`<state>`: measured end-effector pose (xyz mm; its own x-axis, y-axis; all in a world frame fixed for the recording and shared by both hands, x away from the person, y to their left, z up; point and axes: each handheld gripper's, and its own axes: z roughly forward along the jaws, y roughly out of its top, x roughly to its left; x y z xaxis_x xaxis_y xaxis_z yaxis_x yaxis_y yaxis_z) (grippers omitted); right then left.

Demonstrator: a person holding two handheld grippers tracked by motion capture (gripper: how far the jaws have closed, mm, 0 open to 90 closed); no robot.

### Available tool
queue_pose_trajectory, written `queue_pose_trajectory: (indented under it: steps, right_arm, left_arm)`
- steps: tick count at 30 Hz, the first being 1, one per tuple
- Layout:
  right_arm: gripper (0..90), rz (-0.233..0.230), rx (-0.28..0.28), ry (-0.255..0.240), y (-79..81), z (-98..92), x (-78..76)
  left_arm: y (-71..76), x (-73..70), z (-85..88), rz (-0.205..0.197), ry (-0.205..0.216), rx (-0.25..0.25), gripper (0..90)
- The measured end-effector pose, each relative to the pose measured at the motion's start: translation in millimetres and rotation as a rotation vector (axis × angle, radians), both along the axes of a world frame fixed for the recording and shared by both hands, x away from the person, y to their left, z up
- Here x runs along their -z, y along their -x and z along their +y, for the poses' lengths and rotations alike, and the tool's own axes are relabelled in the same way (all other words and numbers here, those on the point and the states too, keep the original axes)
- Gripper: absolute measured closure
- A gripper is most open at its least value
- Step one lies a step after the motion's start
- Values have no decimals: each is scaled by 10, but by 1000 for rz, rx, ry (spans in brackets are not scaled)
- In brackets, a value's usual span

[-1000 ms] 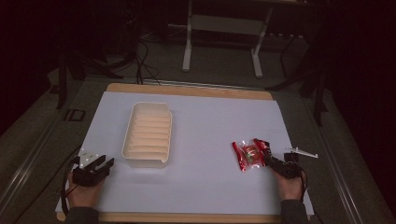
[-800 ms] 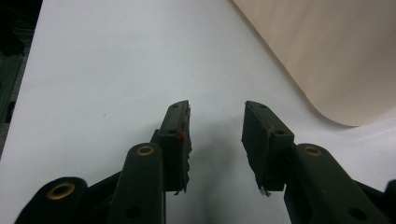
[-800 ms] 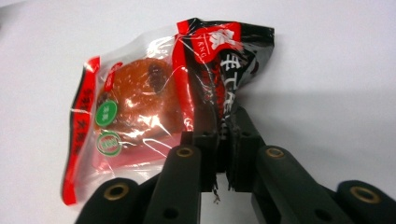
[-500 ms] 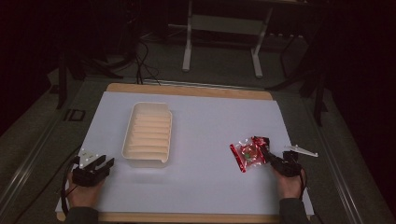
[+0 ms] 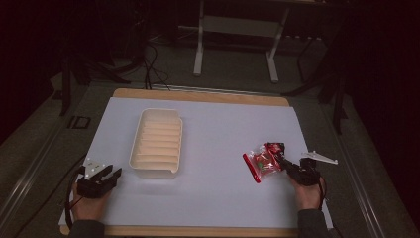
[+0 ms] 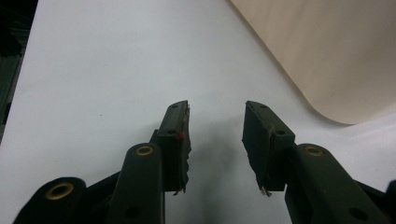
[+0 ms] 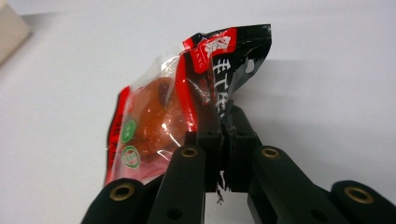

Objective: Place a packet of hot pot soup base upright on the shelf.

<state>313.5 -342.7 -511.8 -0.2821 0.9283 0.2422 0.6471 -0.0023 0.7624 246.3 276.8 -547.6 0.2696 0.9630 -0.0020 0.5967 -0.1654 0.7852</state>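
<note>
Jaws, high view: the right gripper [image 5: 283,161] is pinched onto a snack packet [image 5: 261,161]; the left gripper [image 5: 111,176] has its jaws apart with nothing between them.
Tray, high view: a cream ribbed tray [image 5: 156,143] lies on the white mat [image 5: 218,129], holding nothing.
Packet place, high view: well to the right of the tray, on the mat, at the right gripper's tips.
Left gripper place, high view: just left of the tray's near corner, held in a hand [image 5: 88,207].
Left gripper view: jaws spread wide over bare mat [image 6: 102,70]; the tray's rounded corner [image 6: 336,56] lies ahead to their right.
Right gripper view: jaws closed narrowly on the packet's [image 7: 177,102] black-and-red printed edge.
Packet look, right gripper view: clear film over a reddish-orange lump, red borders, two green round marks, white characters on black.
</note>
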Motion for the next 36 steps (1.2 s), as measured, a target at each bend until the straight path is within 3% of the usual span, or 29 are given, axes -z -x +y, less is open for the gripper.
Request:
queue_pose_trajectory:
  steps: [12, 24, 32, 36]
  right_arm:
    - [871, -32, -63, 11, -15, 64, -146]
    - [873, -52, -103, 49, -34, 141, -251]
    - [876, -69, -177, 86, -58, 219, -389]
    - [881, -86, -186, 93, -81, 262, -441]
  left_arm:
    - [0, 0, -1, 3, -2, 3, 607]
    - [0, 1, -7, 4, -6, 2, 605]
    - [-2, 3, -10, 5, -7, 2, 604]
    - [-4, 4, -9, 7, -5, 4, 604]
